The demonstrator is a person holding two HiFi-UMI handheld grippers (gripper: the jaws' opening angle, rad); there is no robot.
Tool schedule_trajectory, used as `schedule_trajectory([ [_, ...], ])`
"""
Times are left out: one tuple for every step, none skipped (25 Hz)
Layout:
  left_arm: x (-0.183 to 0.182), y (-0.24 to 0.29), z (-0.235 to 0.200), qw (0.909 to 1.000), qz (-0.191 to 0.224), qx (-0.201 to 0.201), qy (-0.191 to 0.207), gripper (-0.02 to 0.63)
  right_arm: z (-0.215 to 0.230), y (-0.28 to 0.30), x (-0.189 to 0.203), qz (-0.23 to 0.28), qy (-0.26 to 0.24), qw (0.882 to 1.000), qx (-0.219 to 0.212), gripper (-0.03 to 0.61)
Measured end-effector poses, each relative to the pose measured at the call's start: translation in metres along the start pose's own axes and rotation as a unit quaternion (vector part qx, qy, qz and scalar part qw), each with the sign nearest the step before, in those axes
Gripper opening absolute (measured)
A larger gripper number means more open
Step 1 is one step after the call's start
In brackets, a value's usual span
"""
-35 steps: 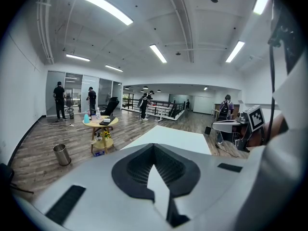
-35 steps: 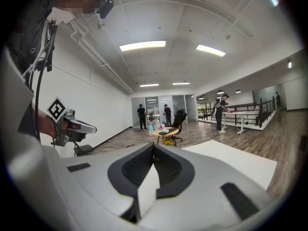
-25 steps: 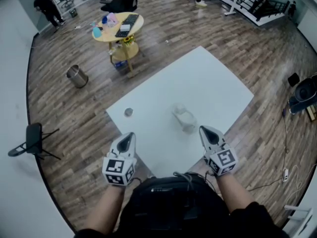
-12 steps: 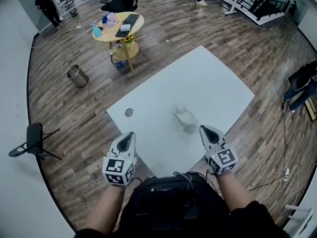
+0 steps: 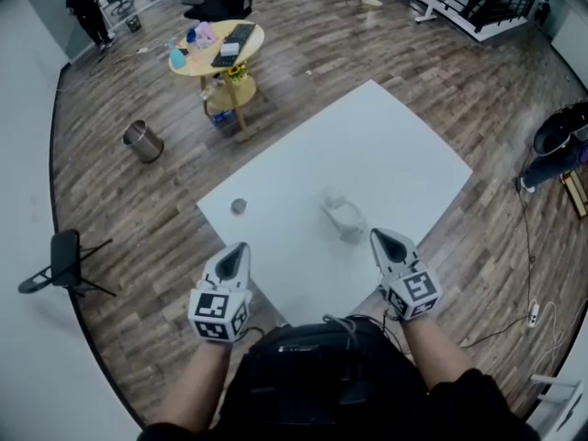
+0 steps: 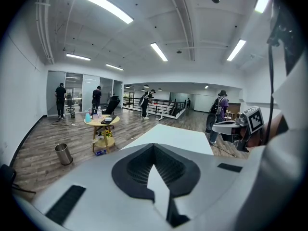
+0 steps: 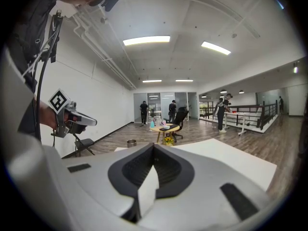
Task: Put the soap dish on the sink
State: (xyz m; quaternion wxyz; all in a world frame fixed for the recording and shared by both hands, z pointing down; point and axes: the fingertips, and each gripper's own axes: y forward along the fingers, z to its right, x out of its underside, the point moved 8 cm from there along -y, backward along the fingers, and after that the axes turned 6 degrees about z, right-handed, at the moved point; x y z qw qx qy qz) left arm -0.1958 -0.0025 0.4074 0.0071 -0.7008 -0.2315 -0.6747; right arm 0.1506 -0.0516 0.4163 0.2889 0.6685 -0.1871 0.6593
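On the white table (image 5: 386,145) in the head view lie a small round grey dish (image 5: 239,207) at the left and a pale, whitish small sink-like piece (image 5: 343,217) near the middle. They are apart from each other. My left gripper (image 5: 237,249) hovers at the table's near left edge, shut and empty, just short of the dish. My right gripper (image 5: 381,240) is shut and empty too, close to the right of the pale piece. The left gripper view shows shut jaws of the left gripper (image 6: 154,170) pointing over the table. Neither object shows in the right gripper view past the right gripper (image 7: 153,170).
A round wooden side table (image 5: 219,46) with bottles and a keyboard stands beyond the white table. A metal bin (image 5: 143,141) sits on the floor at the left and a folding chair (image 5: 62,260) nearer. People stand at the far end of the room.
Both grippers and the two objects stay where they were. Only a person at the room's right edge has shifted.
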Motion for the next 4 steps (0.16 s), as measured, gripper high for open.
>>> schedule_trajectory([
  [-0.0006, 0.0006, 0.0, 1.0, 0.0, 0.0, 0.0, -0.011, 0.0004, 0.0005, 0.0002, 0.001, 0.001, 1.0, -0.002, 0.003],
  [-0.0012, 0.0012, -0.0001, 1.0, 0.001, 0.0, 0.001, -0.011, 0.001, 0.0013, 0.0001, 0.001, 0.0, 1.0, -0.003, 0.005],
  [-0.0019, 0.002, -0.0002, 1.0, 0.002, 0.0, 0.001, -0.011, 0.0016, 0.0022, -0.0001, 0.002, -0.001, 1.0, -0.004, 0.003],
  [-0.0026, 0.0028, -0.0004, 1.0, 0.002, 0.0, 0.002, -0.011, 0.0023, 0.0032, -0.0003, 0.002, -0.003, 1.0, -0.005, 0.003],
])
